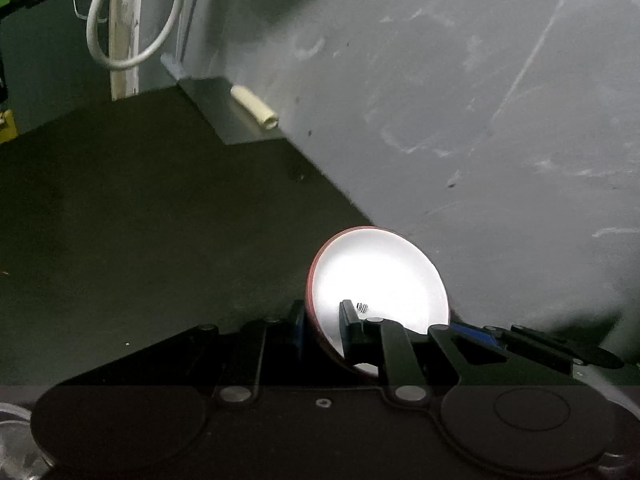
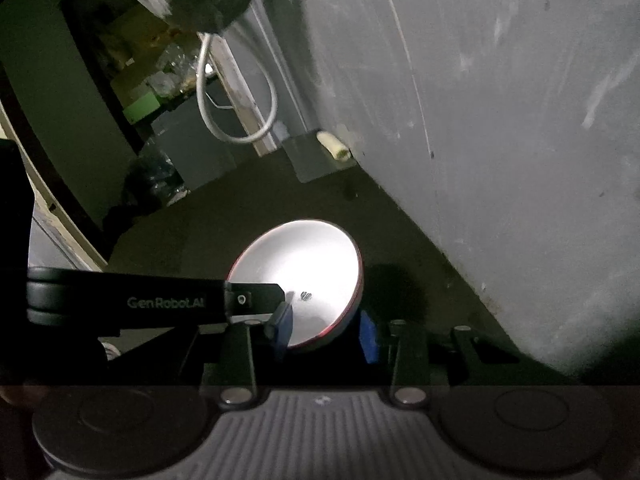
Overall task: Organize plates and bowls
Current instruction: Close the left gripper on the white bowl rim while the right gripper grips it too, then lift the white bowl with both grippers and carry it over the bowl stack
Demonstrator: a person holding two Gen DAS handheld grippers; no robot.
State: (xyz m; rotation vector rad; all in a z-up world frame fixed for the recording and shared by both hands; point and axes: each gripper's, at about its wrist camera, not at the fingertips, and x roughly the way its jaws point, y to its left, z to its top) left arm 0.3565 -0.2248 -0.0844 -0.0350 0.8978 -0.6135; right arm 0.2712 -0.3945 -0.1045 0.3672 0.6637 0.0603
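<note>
One bowl (image 1: 380, 280), white inside with a red outside, is tilted on edge with its hollow toward both cameras. In the left wrist view my left gripper (image 1: 322, 320) is shut on the bowl's lower left rim, one finger inside and one behind. My right gripper (image 1: 460, 326) reaches the bowl's lower right edge from the right. In the right wrist view the bowl (image 2: 308, 264) sits between the blue pads of my right gripper (image 2: 324, 332), which is shut on its wall. The left gripper (image 2: 286, 300) comes in from the left and pinches the rim.
A scuffed grey wall (image 1: 460, 100) rises on the right over a dark green surface (image 1: 140, 220). At the far corner are a grey block (image 1: 224, 112), a cream tube (image 1: 256, 108) and a looped white cable (image 1: 132, 20). Clutter (image 2: 160, 80) fills a dark opening.
</note>
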